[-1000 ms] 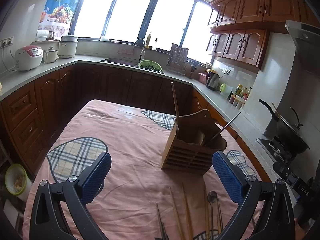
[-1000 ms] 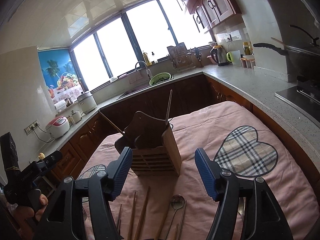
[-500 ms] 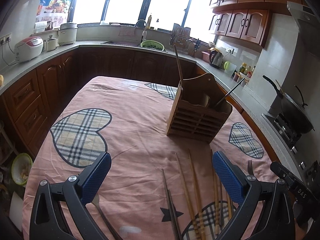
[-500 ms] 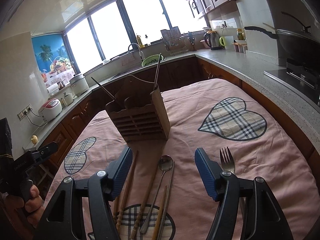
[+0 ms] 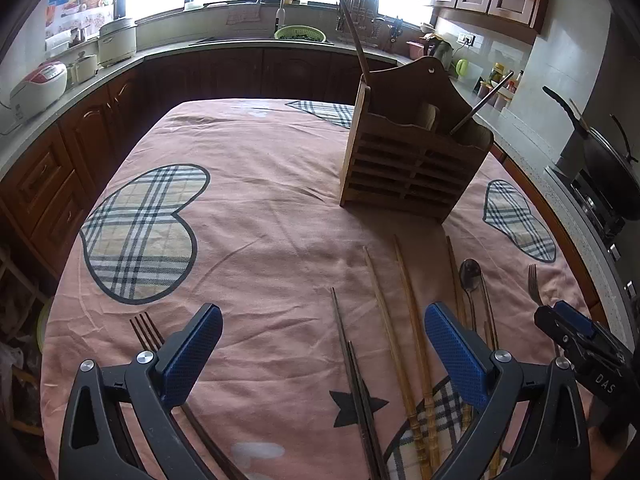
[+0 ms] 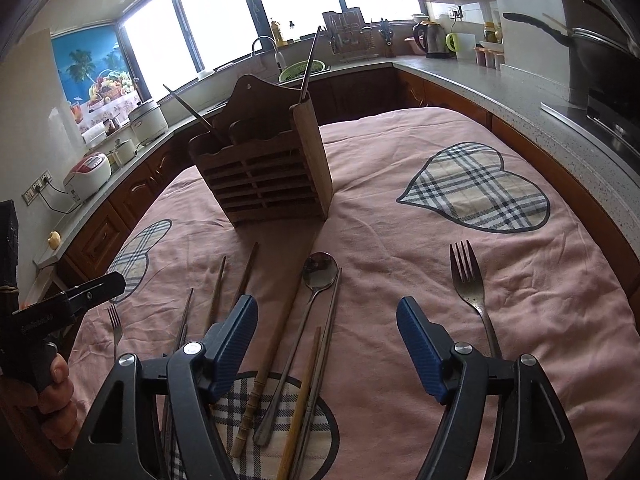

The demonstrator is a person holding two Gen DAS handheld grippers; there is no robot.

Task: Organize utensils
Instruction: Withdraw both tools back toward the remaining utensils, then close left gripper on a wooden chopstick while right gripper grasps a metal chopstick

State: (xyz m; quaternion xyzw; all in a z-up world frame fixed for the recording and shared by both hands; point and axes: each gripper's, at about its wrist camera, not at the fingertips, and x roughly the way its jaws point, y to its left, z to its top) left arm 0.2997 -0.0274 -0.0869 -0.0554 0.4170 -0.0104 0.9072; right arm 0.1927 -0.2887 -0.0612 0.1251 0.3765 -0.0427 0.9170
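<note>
A wooden utensil holder (image 5: pixel 412 160) (image 6: pixel 264 176) stands on the pink tablecloth with two sticks leaning in it. In front of it lie several chopsticks (image 5: pixel 408 316) (image 6: pixel 276 328), a metal spoon (image 6: pixel 318 276) (image 5: pixel 470 274), a fork (image 6: pixel 468 280) on the right and a dark fork (image 5: pixel 146 330) on the left. My left gripper (image 5: pixel 322 344) is open and empty above the near chopsticks. My right gripper (image 6: pixel 326 340) is open and empty above the spoon handle and chopsticks.
The table (image 5: pixel 260 200) has plaid heart patches. Kitchen counters ring it, with rice cookers (image 5: pixel 38 84) at left, a sink and green colander (image 5: pixel 300 32) at the back, and a wok on a stove (image 5: pixel 600 168) at right.
Both grippers have tilted down and drawn back toward the near end of the table. The utensils lying in front of the holder have come fully into view.
</note>
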